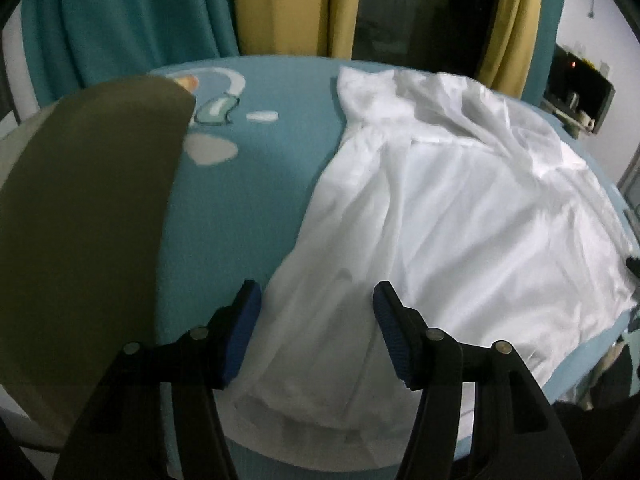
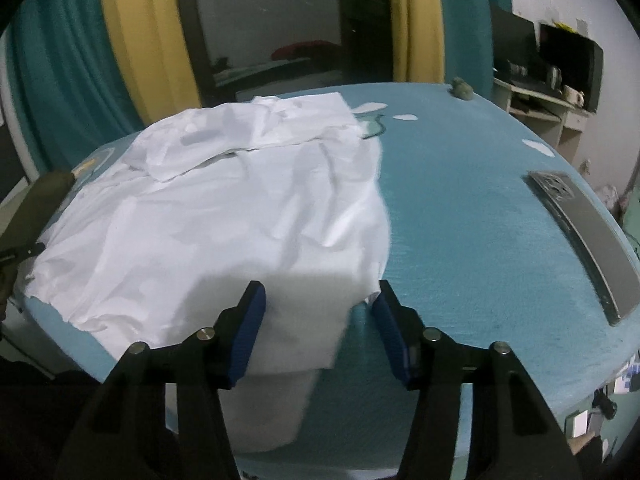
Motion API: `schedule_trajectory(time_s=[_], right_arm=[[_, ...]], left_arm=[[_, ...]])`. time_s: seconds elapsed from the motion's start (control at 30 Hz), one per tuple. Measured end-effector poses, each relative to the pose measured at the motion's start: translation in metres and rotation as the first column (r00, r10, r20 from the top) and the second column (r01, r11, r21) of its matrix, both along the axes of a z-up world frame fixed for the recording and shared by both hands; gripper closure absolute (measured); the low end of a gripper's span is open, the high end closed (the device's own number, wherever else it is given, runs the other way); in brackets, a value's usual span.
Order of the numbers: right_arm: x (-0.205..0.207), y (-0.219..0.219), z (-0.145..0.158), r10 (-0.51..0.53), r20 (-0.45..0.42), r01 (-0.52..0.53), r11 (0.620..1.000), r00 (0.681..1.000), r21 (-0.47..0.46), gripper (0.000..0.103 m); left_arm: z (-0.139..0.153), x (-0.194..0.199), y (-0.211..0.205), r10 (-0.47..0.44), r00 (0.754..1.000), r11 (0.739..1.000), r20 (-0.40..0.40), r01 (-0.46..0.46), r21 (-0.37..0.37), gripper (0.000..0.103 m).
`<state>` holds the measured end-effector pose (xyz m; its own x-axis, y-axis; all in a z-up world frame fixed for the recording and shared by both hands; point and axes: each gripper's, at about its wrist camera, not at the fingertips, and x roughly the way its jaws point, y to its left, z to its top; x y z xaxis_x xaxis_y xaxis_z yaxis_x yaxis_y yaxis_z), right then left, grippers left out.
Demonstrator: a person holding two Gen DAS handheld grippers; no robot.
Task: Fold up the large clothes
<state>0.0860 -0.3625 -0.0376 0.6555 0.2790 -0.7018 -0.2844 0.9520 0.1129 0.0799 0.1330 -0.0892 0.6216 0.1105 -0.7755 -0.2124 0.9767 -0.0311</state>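
Observation:
A large white shirt (image 1: pixel 460 220) lies spread and creased on a teal-covered surface (image 1: pixel 248 208), collar end at the far side. My left gripper (image 1: pixel 317 308) hovers over the shirt's near left edge, jaws wide apart; cloth lies below them, clear of the blue pads (image 1: pixel 390 320). In the right wrist view the same shirt (image 2: pixel 224 208) covers the left half of the surface (image 2: pixel 472 232). My right gripper (image 2: pixel 318 306) stands open over the shirt's near right corner, where a flap hangs over the front edge. Its pads do not press the cloth.
An olive-green cloth (image 1: pixel 84 224) lies on the left. A flat dark grey slab (image 2: pixel 580 236) rests near the right edge, and a small grey-green lump (image 2: pixel 462 89) sits at the far rim. Teal and yellow curtains (image 1: pixel 280 4) hang behind; a desk with a screen (image 2: pixel 560 60) stands at right.

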Motion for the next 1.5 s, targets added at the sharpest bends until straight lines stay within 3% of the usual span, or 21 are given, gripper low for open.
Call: schedule_trajectory(time_s=[0.1, 0.2, 0.3, 0.47, 0.53, 0.6, 0.63, 0.67, 0.83, 1.03, 1.5], right_arm=[[0.000, 0.015, -0.002, 0.017, 0.016, -0.017, 1.000, 1.000, 0.006, 0.059], [-0.002, 0.028, -0.005, 0.019, 0.040, -0.019, 1.000, 0.999, -0.017, 0.074], [-0.002, 0.026, -0.006, 0.008, 0.036, -0.009, 0.999, 0.999, 0.035, 0.090], [-0.008, 0.024, -0.004, -0.009, 0.039, 0.007, 0.998, 0.999, 0.068, 0.094], [-0.011, 0.025, -0.003, -0.013, 0.041, 0.010, 0.998, 0.999, 0.065, 0.094], [-0.014, 0.025, 0.000, -0.015, 0.046, 0.012, 0.998, 0.999, 0.065, 0.095], [-0.016, 0.025, 0.001, -0.018, 0.051, 0.015, 0.998, 0.999, 0.064, 0.095], [-0.018, 0.024, 0.004, -0.020, 0.057, 0.016, 0.998, 0.998, 0.066, 0.095], [-0.027, 0.020, 0.018, -0.029, 0.085, 0.023, 0.998, 0.996, 0.067, 0.095], [-0.036, 0.018, 0.039, -0.031, 0.122, 0.024, 0.998, 0.992, 0.057, 0.095], [-0.036, 0.016, 0.082, -0.057, 0.174, 0.051, 0.998, 0.983, 0.044, 0.095]], left_arm=[[-0.004, -0.009, -0.003, 0.008, 1.000, 0.998, -0.005, -0.007, 0.068, 0.025], [-0.006, -0.018, 0.004, 0.043, 0.999, 0.998, 0.009, -0.044, 0.039, 0.023], [-0.008, -0.024, 0.002, 0.064, 0.998, 0.997, 0.028, -0.066, 0.050, 0.022], [-0.007, -0.024, -0.001, 0.081, 0.996, 0.995, 0.047, -0.084, 0.060, 0.022], [-0.006, -0.024, -0.003, 0.048, 0.998, 0.997, 0.051, -0.050, 0.051, 0.036], [-0.003, -0.024, -0.010, -0.017, 0.998, 0.999, 0.057, 0.014, 0.047, 0.085], [-0.001, -0.024, -0.016, -0.049, 0.997, 0.998, 0.053, 0.046, 0.048, 0.095], [-0.001, -0.024, -0.019, -0.063, 0.997, 0.997, 0.050, 0.061, 0.046, 0.097], [0.018, -0.036, -0.018, -0.052, 0.990, 0.998, 0.132, 0.056, -0.024, 0.098], [0.052, -0.049, -0.011, -0.037, 0.970, 0.998, 0.242, 0.047, -0.035, 0.098], [0.098, -0.048, -0.001, -0.040, 0.930, 0.995, 0.366, 0.069, -0.065, 0.098]])
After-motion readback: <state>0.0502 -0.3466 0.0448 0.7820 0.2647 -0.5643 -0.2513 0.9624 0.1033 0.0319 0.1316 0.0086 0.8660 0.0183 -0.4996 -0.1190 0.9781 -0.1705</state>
